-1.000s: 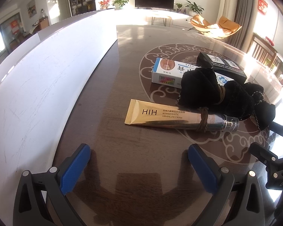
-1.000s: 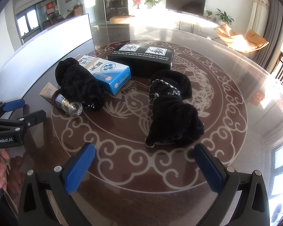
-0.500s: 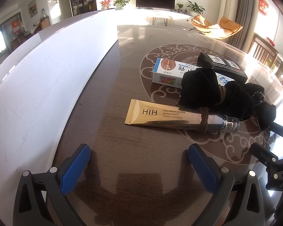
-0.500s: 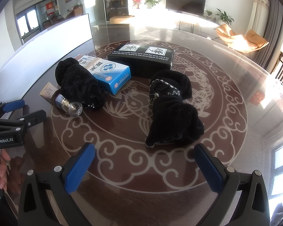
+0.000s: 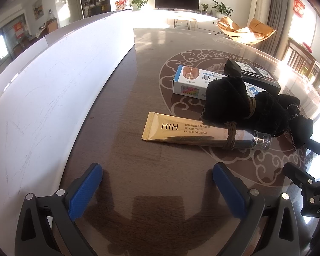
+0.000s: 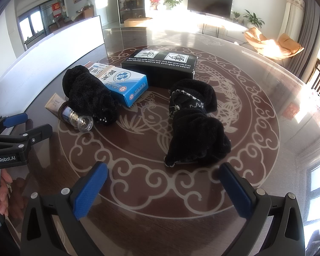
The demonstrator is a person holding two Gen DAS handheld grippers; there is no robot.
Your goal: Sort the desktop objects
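Two grippers over dark glass-topped table (image 6: pixel 266 98) with pale scroll-and-fish inlay. Left gripper (image 5: pixel 157 183): jaws spread wide, nothing between the blue pads, held low over bare tabletop beside long white panel (image 5: pixel 42 98) along the table's left edge. Right gripper (image 6: pixel 164 183): jaws likewise spread wide and empty, aimed at table centre. Gold tube (image 5: pixel 187 131) of eye cream, lettered HIH, lying flat just ahead of left gripper, crimped end toward the panel, silver neck and clear cap (image 6: pixel 83 122) toward table centre; brown cord loop (image 5: pixel 230 135) wound round the tube near the neck. Black velvet pouch (image 6: pixel 89 98) resting against the tube's cap end and overlapping near end of blue and white carton (image 6: pixel 123 83). Carton lying flat, angled, touching or nearly touching black box (image 6: pixel 160 66) behind it; contact not resolvable. Black box flat, white print and two pictograms on top face. Second black cloth item (image 6: pixel 194 128) with pale stitched trim, bunched, lying apart from the first pouch, directly ahead of right gripper, upper end close to the black box. Hand (image 6: pixel 2 194) on left gripper's handle visible at left edge of right wrist view. Strong sunlight from the right, glare on far table surface.
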